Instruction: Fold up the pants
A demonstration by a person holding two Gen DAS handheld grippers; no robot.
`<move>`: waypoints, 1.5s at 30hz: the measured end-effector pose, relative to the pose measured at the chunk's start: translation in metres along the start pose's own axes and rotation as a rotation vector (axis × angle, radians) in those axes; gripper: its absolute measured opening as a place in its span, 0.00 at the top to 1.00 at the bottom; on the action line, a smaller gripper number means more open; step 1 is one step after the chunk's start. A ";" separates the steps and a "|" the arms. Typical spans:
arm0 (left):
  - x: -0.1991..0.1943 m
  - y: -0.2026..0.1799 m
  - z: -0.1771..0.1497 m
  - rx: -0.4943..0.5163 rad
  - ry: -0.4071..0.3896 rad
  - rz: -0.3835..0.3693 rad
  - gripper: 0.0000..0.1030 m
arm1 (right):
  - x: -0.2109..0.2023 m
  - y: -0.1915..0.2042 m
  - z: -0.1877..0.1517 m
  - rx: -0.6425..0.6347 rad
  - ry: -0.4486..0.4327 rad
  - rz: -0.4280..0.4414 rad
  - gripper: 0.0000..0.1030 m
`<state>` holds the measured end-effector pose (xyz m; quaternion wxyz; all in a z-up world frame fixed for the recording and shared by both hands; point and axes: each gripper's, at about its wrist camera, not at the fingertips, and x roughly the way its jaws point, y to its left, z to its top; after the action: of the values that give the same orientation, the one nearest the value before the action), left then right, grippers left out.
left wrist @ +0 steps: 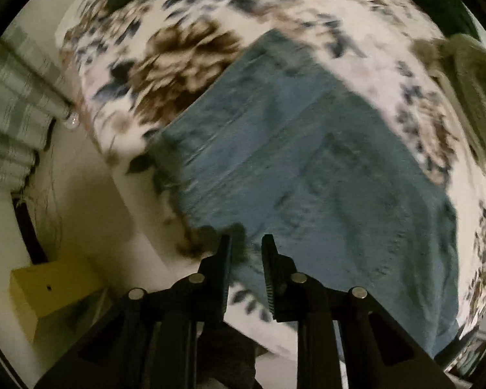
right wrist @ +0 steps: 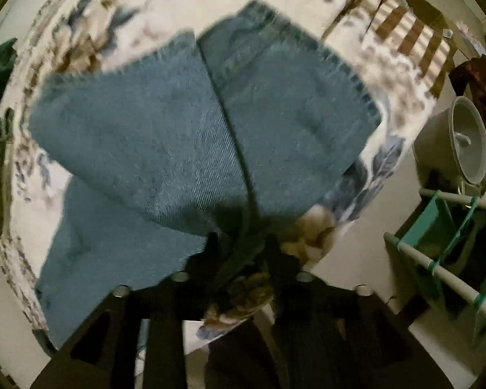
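Blue denim pants (left wrist: 307, 168) lie on a floral bedspread (left wrist: 178, 64). In the left wrist view my left gripper (left wrist: 246, 243) hangs above the pants' near edge, its jaws a little apart with nothing between them. In the right wrist view the pants (right wrist: 184, 120) are partly folded, one part lying over another, with a seam running toward my right gripper (right wrist: 241, 238). Denim sits between its jaws at the near corner of the fold.
A yellow box (left wrist: 52, 288) stands on the floor left of the bed, near striped curtains (left wrist: 13, 107). An olive garment (left wrist: 473, 87) lies at the bed's right side. A white pot (right wrist: 466, 142) and a green-tied rack (right wrist: 444, 259) stand right of the bed.
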<state>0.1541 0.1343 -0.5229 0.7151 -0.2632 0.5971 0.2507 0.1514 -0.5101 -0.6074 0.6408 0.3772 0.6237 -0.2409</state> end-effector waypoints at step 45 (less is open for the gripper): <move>0.055 0.037 -0.005 -0.135 0.073 -0.059 0.78 | -0.012 -0.067 0.017 0.413 -0.259 0.140 1.00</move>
<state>0.1341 0.1605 -0.5804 0.6805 -0.3372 0.5966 0.2593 0.1080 -0.5653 -0.6094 0.6398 0.5084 0.4464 -0.3646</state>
